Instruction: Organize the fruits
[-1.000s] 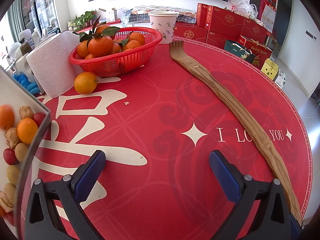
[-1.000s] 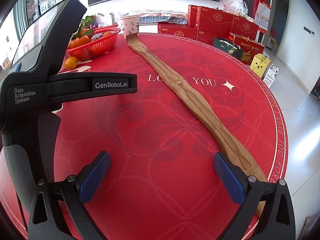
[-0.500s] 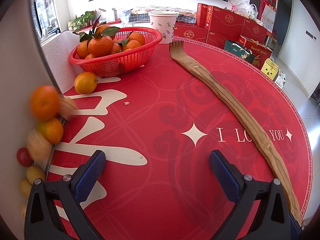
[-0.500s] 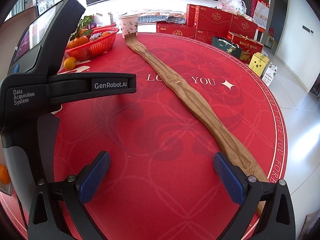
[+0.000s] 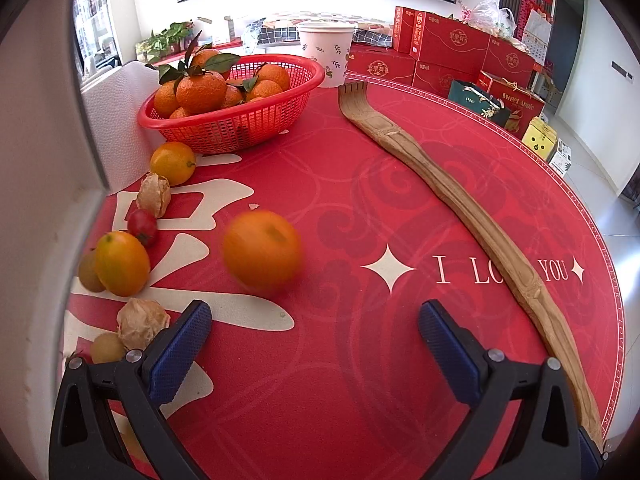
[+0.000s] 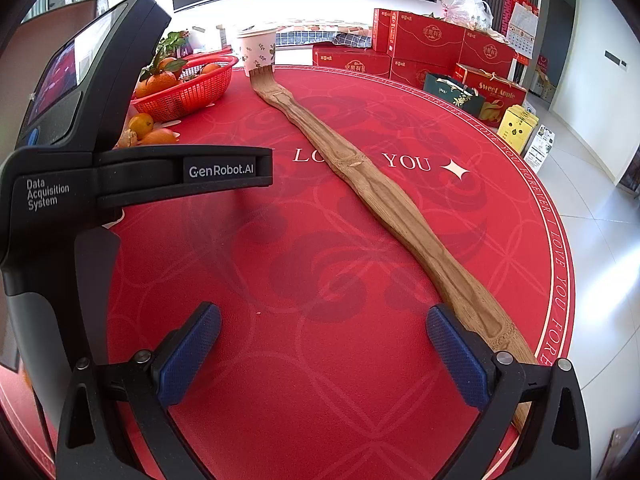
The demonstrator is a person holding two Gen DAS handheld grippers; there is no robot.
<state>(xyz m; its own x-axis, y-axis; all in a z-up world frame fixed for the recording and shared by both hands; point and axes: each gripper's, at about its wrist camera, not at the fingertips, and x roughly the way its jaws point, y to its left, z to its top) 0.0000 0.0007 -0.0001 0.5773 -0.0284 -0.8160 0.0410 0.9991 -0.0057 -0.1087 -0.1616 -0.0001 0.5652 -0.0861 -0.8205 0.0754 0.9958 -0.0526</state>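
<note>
The left tongs (image 5: 314,338) gape wide over the red tabletop (image 5: 360,380), holding nothing. A blurred orange (image 5: 262,250) sits at eleven o'clock from them, with the red basket (image 5: 236,120) of tangerines beyond it.

Red round tablecloth (image 5: 328,380): white lettering "I LO… YOU", partly covered by the wooden back scratcher (image 5: 460,208); "LOVE YOU FOREVER" repeats around the border, and a large white Chinese character is cut off at the left edge. Left gripper body (image 6: 120,176), seen from the right wrist: "GenRobot.AI" and "Data Acquisition System". Red gift box (image 6: 494,90): "Sweet Apple". Print on the other boxes is too small to read.
</note>
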